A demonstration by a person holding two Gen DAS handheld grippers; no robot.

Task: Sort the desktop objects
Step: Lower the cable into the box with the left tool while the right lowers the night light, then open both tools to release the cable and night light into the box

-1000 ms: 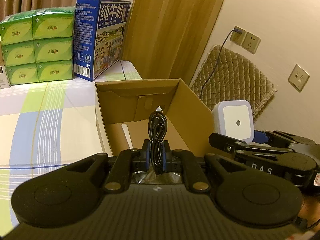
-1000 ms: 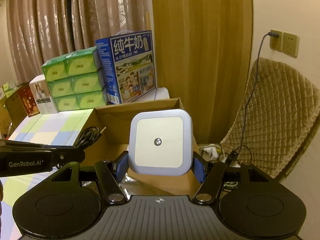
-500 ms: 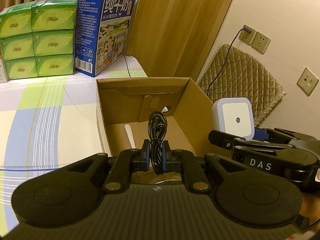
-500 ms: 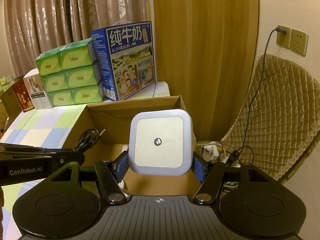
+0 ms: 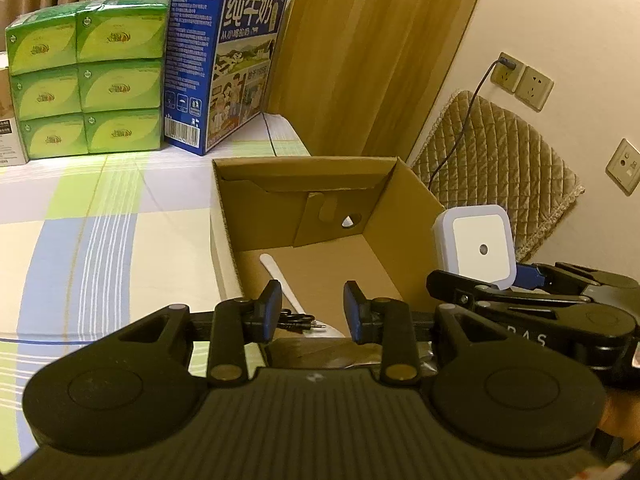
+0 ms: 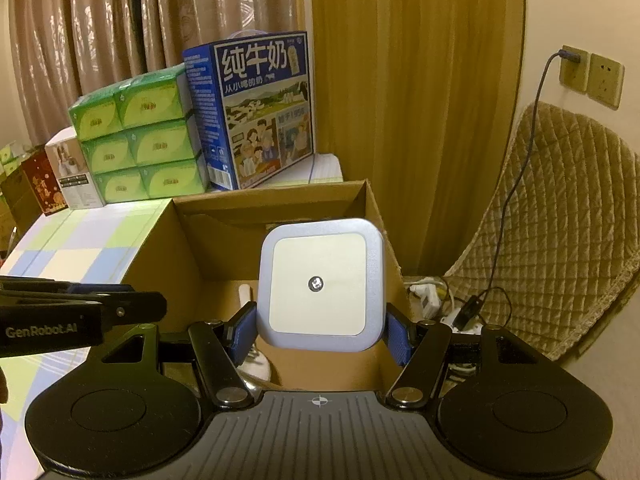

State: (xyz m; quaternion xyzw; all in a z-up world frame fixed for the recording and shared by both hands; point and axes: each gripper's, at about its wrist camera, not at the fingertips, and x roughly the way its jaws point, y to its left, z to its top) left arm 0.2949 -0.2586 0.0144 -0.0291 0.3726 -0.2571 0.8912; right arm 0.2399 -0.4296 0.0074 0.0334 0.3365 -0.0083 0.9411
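Left gripper (image 5: pixel 312 306) hovers above the near end of the open cardboard box (image 5: pixel 416 200), jaws spread wide with nothing between the blue pads. A coiled black cable (image 5: pixel 298 318) lies on the box floor just below the jaws, next to a flat white stick (image 5: pixel 280 276) resting on the cardboard. Right gripper (image 6: pixel 320 334) holds a square white night light (image 6: pixel 320 286) upright, jaws closed against its two side edges; the light sits above the box's right wall and near end, not yet inside. The box stands on a desk covered by a checked cloth (image 5: pixel 80 240), with a stack of green tissue packs (image 5: pixel 86 76) and a blue milk carton case (image 5: pixel 224 64) behind it. Judgement: the cable is sorted, the night light is next. Risks: the light is gripped only low on its smooth sides, so a slight tilt could let it pivot or slip before it clears the wall; released from this height it may strike the rim and drop outside toward the power strip (image 6: pixel 430 298) on the floor. The two grippers are close together, so a contact during lowering could jog the hold.
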